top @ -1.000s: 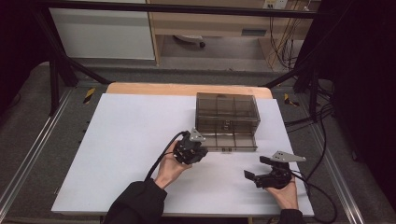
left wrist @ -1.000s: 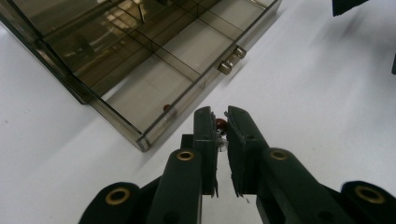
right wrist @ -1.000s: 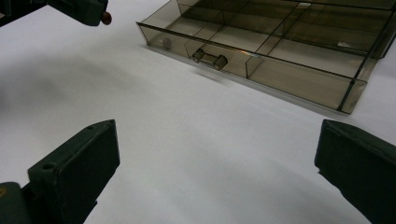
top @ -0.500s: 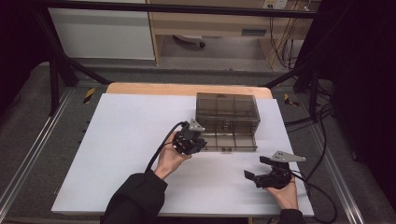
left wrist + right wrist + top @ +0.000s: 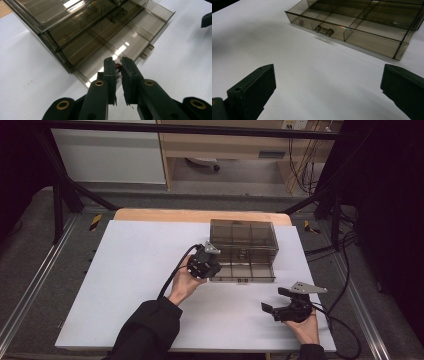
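You work at a big white table (image 5: 125, 285). On it, toward the far right side, sits a smoky see-through box (image 5: 243, 239) with its drawer (image 5: 245, 270) pulled out toward you. Your left gripper (image 5: 204, 265) hangs over the drawer's left end. Its jaws are squeezed close together on a tiny dark red thing (image 5: 118, 66), right above the drawer's end part. Your right gripper (image 5: 290, 309) rests on the table near you, well apart from the box. Its jaws stand wide apart, holding nothing.
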Action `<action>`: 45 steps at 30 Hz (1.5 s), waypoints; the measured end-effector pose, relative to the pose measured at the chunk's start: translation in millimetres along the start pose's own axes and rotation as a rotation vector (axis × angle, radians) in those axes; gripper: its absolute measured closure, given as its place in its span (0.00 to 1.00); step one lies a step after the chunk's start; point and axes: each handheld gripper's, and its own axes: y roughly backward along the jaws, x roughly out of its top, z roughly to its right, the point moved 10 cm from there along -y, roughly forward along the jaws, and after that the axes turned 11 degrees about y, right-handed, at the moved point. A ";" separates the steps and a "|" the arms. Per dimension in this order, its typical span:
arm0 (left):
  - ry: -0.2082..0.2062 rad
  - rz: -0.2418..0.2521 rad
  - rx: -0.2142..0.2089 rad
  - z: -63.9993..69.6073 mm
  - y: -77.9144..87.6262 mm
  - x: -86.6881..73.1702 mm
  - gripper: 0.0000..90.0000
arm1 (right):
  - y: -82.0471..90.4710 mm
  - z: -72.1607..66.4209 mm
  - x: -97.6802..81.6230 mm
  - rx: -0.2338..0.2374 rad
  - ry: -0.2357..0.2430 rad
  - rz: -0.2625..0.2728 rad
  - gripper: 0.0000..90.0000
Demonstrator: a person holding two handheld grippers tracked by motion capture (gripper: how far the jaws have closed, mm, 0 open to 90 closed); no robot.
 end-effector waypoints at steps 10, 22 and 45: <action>0.013 -0.013 0.021 -9.5 -19.3 -1.0 0.91 | 0.0 -0.2 -0.3 0.001 -0.005 -0.004 0.01; 0.019 -0.025 0.036 -14.2 -41.7 -6.2 0.91 | -0.4 0.0 -0.6 0.001 -0.001 -0.005 0.01; 0.021 -0.044 0.027 -16.4 -58.4 -15.9 0.85 | 0.3 0.2 -0.5 0.000 0.002 -0.004 0.01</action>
